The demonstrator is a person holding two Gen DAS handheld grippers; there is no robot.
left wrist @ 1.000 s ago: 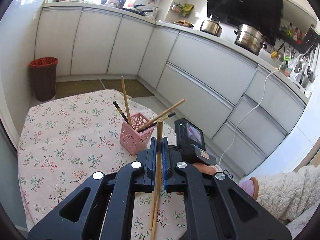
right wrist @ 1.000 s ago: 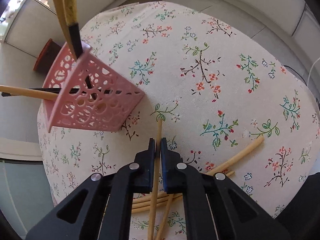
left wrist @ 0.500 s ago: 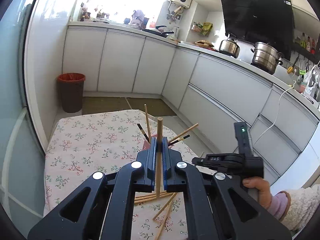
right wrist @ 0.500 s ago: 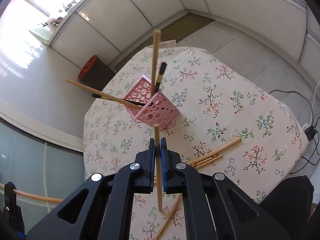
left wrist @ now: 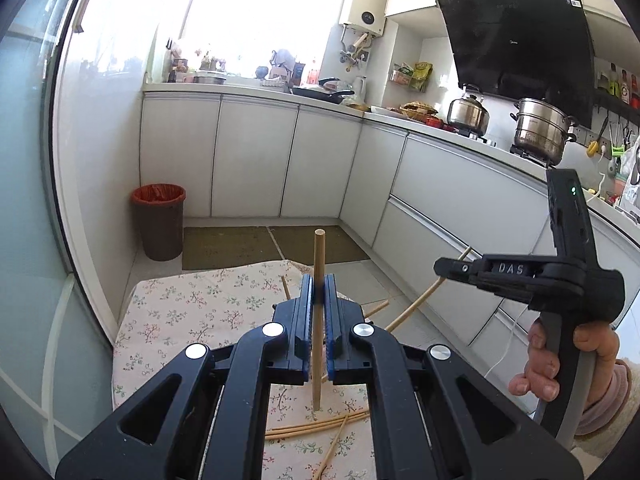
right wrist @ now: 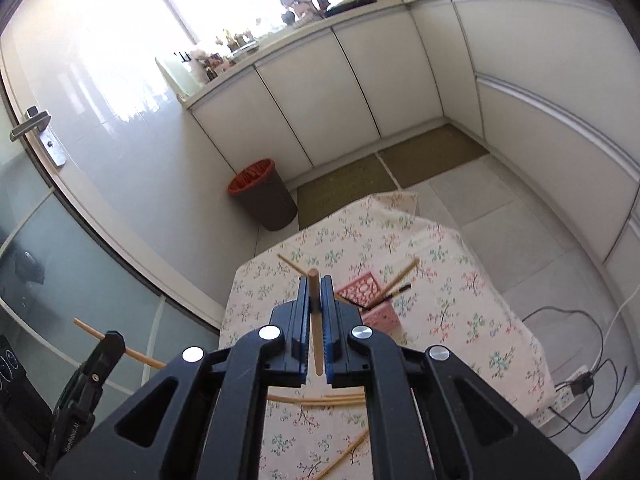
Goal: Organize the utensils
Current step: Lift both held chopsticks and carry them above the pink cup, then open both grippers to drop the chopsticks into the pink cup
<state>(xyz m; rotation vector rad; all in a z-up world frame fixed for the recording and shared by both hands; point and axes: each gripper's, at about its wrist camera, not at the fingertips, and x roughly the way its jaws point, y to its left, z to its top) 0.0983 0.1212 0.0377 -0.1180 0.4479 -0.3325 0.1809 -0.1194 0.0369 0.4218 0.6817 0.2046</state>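
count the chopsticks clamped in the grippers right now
2. The first chopstick stands upright in the left gripper; the second chopstick is in the right gripper. No others appear clamped.

Both grippers are black plastic, with silver round screws and blue ribbed fingers [left wrist: 307, 320]. The right gripper [left wrist: 440, 270] has white letters "DAS" and a small green light. The hand [left wrist: 560, 360] wears a pink cuff under a cream fleece sleeve [left wrist: 612, 420].
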